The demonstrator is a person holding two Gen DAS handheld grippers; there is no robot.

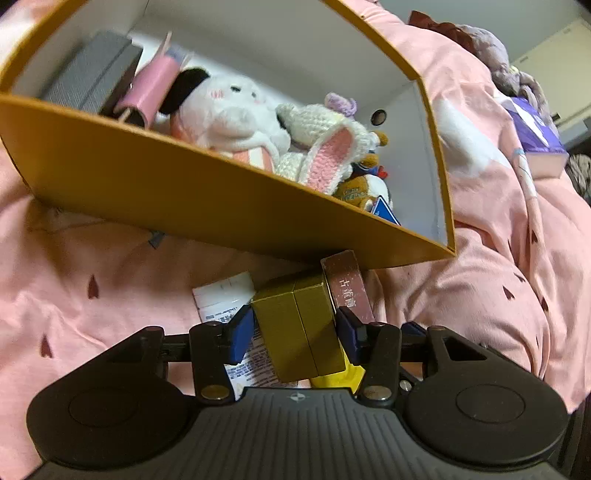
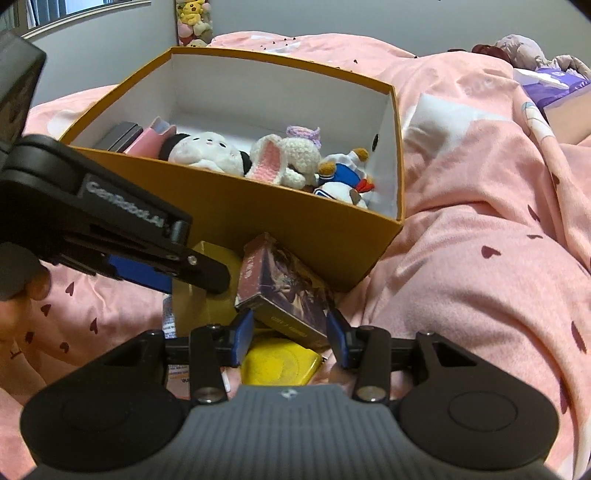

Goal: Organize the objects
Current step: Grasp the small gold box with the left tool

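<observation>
Left hand-held gripper (image 1: pixel 295 328) brackets a gold box (image 1: pixel 299 325), blue pads at both its flanks; whether they press on it cannot be told. Right hand-held gripper (image 2: pixel 290 332) stands over a dark picture-printed card box (image 2: pixel 284 291), pads beside its lower corners, contact also unclear. Both boxes lie just in front of the orange storage box (image 2: pixel 273 218).

Surface: a bed with a pink duvet (image 2: pixel 480 258) printed with small dark hearts, rumpled. Grey wall behind the orange box; a few plush toys (image 2: pixel 194 22) stacked in the far corner beyond it. A purple book (image 1: pixel 535 129) lies well to the right of the orange box.

Inside the orange box: grey case, pink roll, white plush dog (image 2: pixel 207 149), crocheted rabbit (image 2: pixel 288 157), duck toys at the right end.

Hidden or unclear: a yellow item (image 2: pixel 280 363) under the card box, mostly covered; white printed packet (image 1: pixel 221 299) beside the gold box, its text too small to read. The front wall of the orange box cuts off the toys' lower parts.

Writing: "GenRobot.AI" on the left gripper's body, seen from the right wrist. Chinese characters on the card box's spine, not legible.
</observation>
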